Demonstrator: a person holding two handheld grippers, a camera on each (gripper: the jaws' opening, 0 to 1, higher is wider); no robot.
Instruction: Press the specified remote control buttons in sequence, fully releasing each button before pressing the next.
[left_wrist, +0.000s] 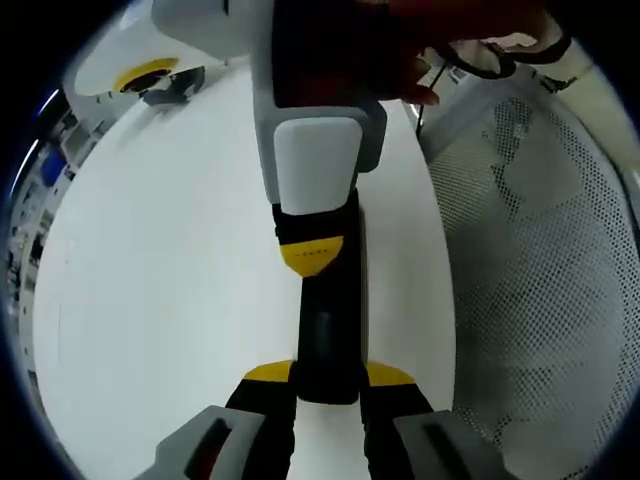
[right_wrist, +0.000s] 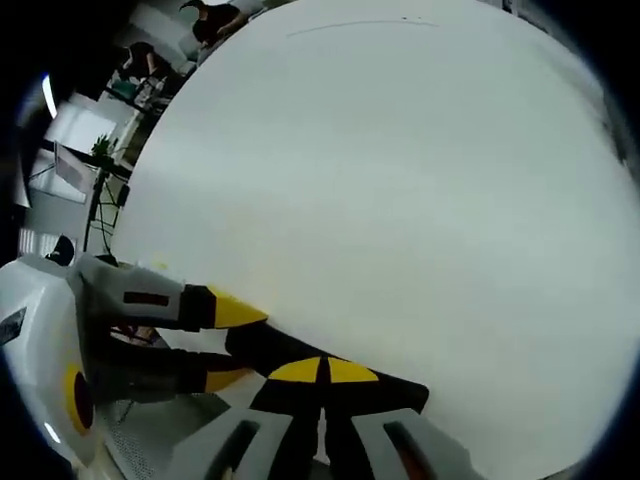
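A slim black remote control (left_wrist: 327, 340) lies along the white table (left_wrist: 150, 300), and my left gripper (left_wrist: 328, 375) is shut on its near end with a yellow-tipped jaw on each side. From the top of the left gripper view my right gripper (left_wrist: 312, 258) comes down, jaws together, its yellow tip resting on the remote's upper face. In the right gripper view the right gripper (right_wrist: 323, 372) is shut with its tips on the remote (right_wrist: 265, 348). The left gripper (right_wrist: 232, 343) clamps that remote from the left. The buttons are too dark to tell apart.
A white perforated mesh surface (left_wrist: 540, 260) borders the table on the right. A white device with a yellow ring (left_wrist: 140, 72) stands at the far left corner. A hand (left_wrist: 400, 60) holds the right gripper. The table (right_wrist: 400, 180) spreads wide beyond; room clutter (right_wrist: 140, 70) lies past its edge.
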